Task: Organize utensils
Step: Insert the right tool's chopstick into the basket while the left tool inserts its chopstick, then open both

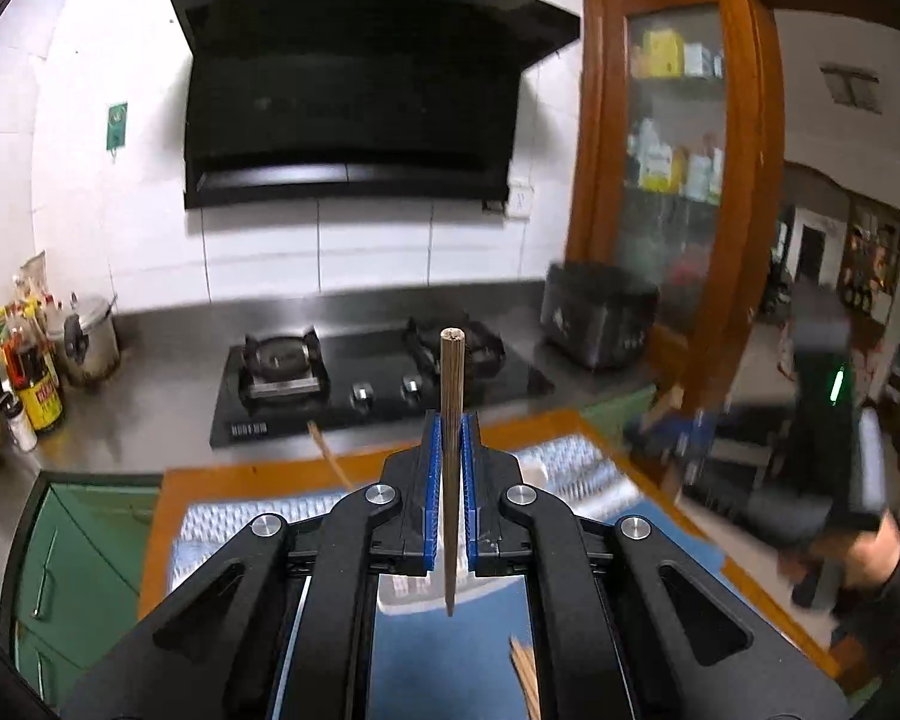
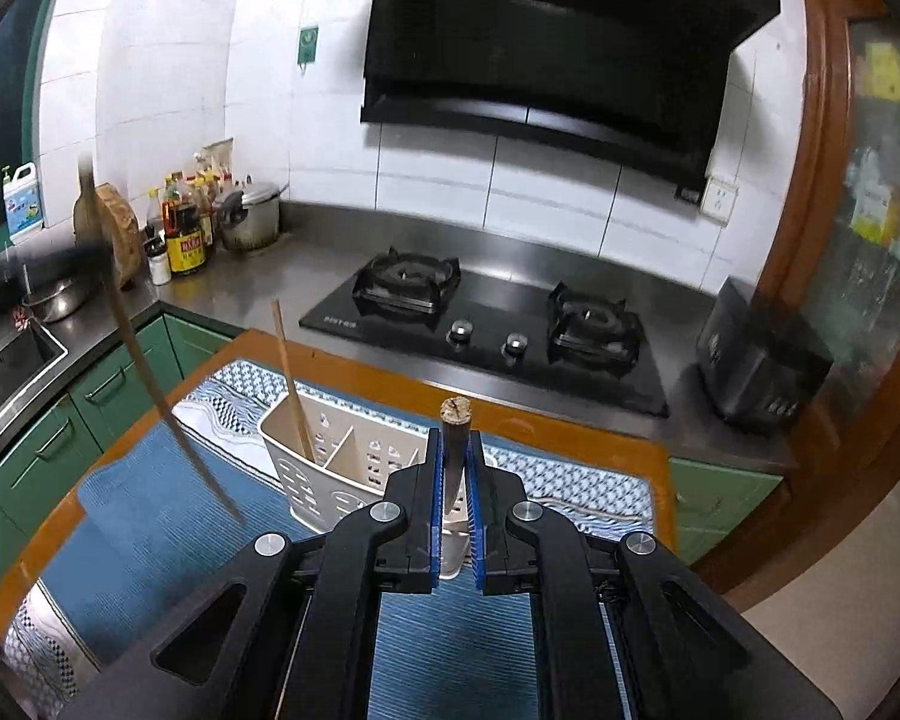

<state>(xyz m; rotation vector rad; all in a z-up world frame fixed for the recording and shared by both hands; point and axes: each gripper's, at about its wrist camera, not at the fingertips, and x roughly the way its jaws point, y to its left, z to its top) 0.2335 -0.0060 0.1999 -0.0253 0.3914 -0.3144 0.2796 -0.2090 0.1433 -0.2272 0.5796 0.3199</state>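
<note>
Nearest, the left gripper point(image 1: 451, 420) is clamped on an upright wooden chopstick point(image 1: 450, 468) and the right gripper point(image 2: 456, 438) on a second chopstick point(image 2: 453, 450), above the blue mat point(image 2: 150, 516), where the white utensil holder point(image 2: 330, 468) near the mat's far edge holds one more stick point(image 2: 293, 384).

Brown chopstick point(image 1: 450, 468), blue claw pads point(image 1: 431, 498), cream caddy point(image 2: 330, 462), blue patterned mat point(image 2: 150, 516)

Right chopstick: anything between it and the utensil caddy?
Nothing visible. The right gripper holds its chopstick above the white caddy; one chopstick already leans in the caddy's left compartment, the others look free.
</note>
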